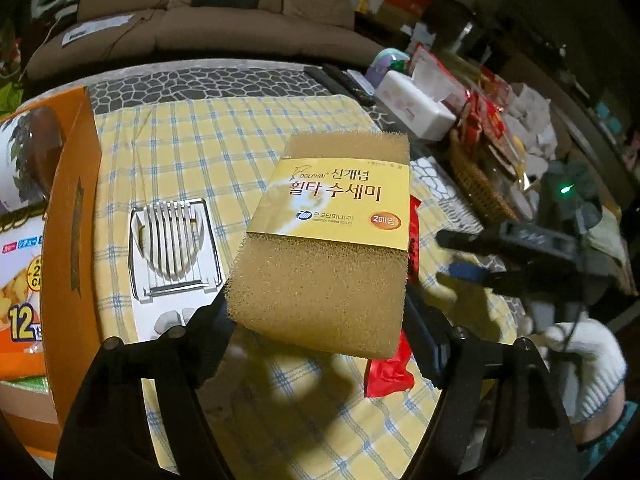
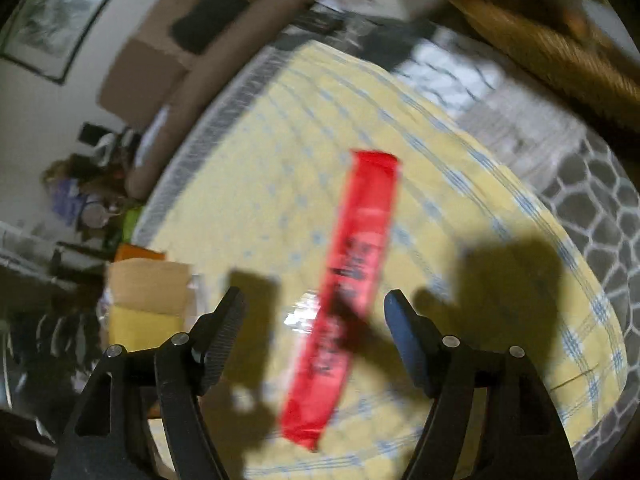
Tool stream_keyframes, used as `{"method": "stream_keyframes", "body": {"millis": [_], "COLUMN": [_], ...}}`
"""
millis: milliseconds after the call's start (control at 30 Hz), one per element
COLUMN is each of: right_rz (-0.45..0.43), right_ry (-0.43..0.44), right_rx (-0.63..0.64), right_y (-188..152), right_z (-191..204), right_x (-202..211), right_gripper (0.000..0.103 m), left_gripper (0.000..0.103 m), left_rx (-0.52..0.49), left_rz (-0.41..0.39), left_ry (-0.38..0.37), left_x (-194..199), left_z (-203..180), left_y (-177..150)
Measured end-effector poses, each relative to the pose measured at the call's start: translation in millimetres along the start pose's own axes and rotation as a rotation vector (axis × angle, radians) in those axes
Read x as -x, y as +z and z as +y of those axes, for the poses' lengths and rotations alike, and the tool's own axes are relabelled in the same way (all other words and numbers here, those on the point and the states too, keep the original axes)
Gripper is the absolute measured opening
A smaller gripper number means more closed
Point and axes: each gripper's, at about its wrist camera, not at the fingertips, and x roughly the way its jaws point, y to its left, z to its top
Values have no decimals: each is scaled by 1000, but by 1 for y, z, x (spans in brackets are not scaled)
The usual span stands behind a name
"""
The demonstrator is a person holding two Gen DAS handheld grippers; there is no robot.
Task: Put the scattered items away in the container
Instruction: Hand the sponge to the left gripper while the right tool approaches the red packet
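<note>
tan sponge (image 1: 320, 280) (yellow band), red packet (image 2: 348, 280) — checked cloth (image 1: 192, 148)

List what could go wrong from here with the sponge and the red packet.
The left claw grips only the near end of the sponge pack, so it may sag or slip out. The right claw is open over the red packet; that view is blurred, so closing now may miss.

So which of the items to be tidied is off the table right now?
The tan sponge pack, clamped in the left gripper; the red sachet lies flat.
</note>
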Motion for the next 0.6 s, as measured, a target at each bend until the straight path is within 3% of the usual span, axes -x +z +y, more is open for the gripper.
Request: {"method": "stream_keyframes", "body": {"millis": [200, 467, 600], "right_rz": [76, 68, 55], "right_ry": [23, -104, -210], "right_rx": [-32, 93, 194], "right_y": [-6, -14, -20], "right_z": [-11, 26, 48], "right_x": [-31, -44, -54], "right_gripper": [56, 57, 65], "left_gripper": [74, 74, 75], "left_rx": [2, -3, 10], "left_rz": [20, 18, 14], "left_ry": [-14, -36, -46], "left_x": [-3, 3, 6], "left_z": [-2, -4, -2], "left_y": [-7, -9, -9]}}
